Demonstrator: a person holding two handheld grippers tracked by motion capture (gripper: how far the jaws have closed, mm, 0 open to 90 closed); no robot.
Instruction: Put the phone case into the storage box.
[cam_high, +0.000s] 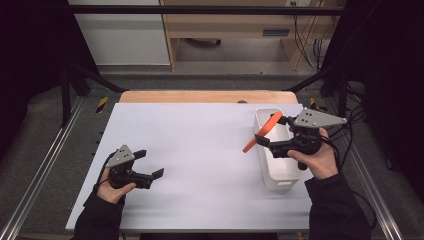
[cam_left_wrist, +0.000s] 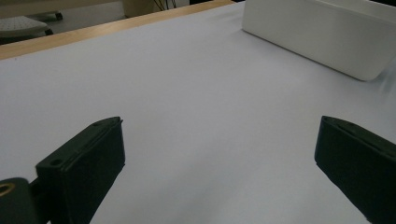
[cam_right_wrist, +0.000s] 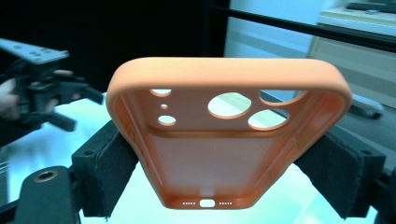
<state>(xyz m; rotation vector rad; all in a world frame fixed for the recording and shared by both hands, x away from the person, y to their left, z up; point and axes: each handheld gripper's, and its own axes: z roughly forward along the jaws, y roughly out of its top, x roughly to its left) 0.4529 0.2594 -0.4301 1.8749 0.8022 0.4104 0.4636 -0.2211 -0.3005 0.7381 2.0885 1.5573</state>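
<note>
The right gripper (cam_high: 266, 141) clamps an orange phone case (cam_right_wrist: 224, 135) by its sides above the white bin (cam_high: 276, 182); the left gripper (cam_high: 150, 164) hangs open and empty. The flexible case could buckle and slip free

The high view looks forward and down over the whole white table (cam_high: 200, 150) from the person's side. The left gripper view sits low, facing across the tabletop toward the white bin (cam_left_wrist: 322, 37) (also seen from above). The right gripper view looks close along its jaws at the orange phone case (cam_right_wrist: 224, 135).
</note>
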